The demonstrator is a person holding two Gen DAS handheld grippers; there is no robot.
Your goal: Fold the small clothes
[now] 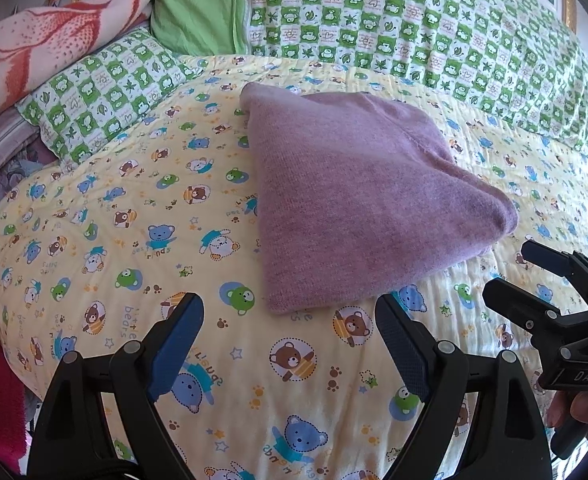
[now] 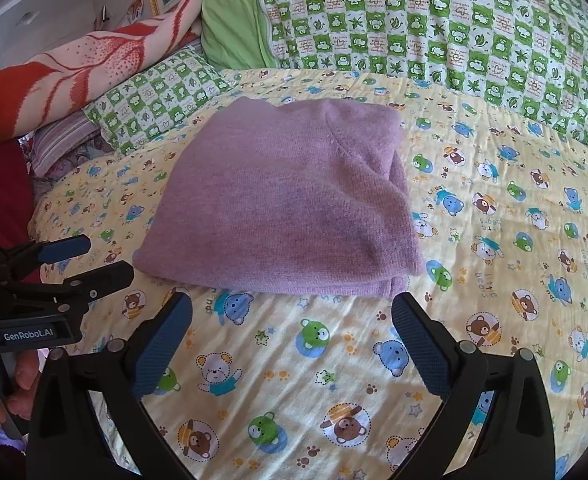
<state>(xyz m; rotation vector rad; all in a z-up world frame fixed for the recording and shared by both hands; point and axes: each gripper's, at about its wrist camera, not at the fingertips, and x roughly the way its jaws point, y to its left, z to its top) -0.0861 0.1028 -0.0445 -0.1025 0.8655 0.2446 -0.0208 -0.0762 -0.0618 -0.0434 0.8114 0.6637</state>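
A purple knitted garment (image 1: pixel 357 196) lies folded into a thick pad on the yellow bear-print bedspread (image 1: pixel 134 240); it also shows in the right wrist view (image 2: pixel 286 200). My left gripper (image 1: pixel 290 308) is open and empty, its fingertips just short of the garment's near edge. My right gripper (image 2: pixel 292 306) is open and empty, close to the garment's near edge. The right gripper also appears at the right of the left wrist view (image 1: pixel 509 268), beside the garment's corner. The left gripper appears at the left of the right wrist view (image 2: pixel 106 258), open.
A green checked monkey-print quilt (image 1: pixel 433 28) lies along the back. A green checked pillow (image 1: pixel 98 96) and a red-and-cream blanket (image 1: pixel 42 40) sit at the back left. A plain green cloth (image 1: pixel 198 8) lies behind them. Bedspread (image 2: pixel 493 240) stretches right of the garment.
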